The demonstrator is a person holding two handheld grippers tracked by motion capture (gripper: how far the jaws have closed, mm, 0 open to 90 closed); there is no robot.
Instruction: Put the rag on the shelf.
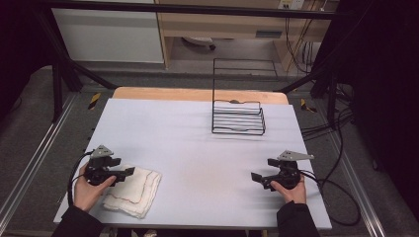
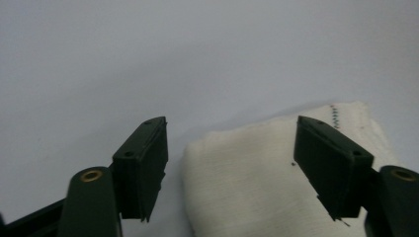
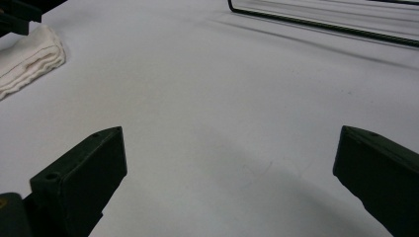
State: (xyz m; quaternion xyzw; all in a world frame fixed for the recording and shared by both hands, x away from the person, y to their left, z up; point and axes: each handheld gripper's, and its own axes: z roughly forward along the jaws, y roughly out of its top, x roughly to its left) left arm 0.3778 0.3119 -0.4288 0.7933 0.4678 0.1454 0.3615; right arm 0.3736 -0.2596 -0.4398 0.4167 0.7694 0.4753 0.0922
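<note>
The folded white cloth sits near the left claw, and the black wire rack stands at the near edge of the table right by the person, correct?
Not quite. The folded white cloth is by the left claw, but the high view shows the black wire rack at the far side of the table, away from the person.

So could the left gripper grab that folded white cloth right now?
Probably yes: the left gripper has its jaws open right over the folded white cloth, with nothing between them.
</note>
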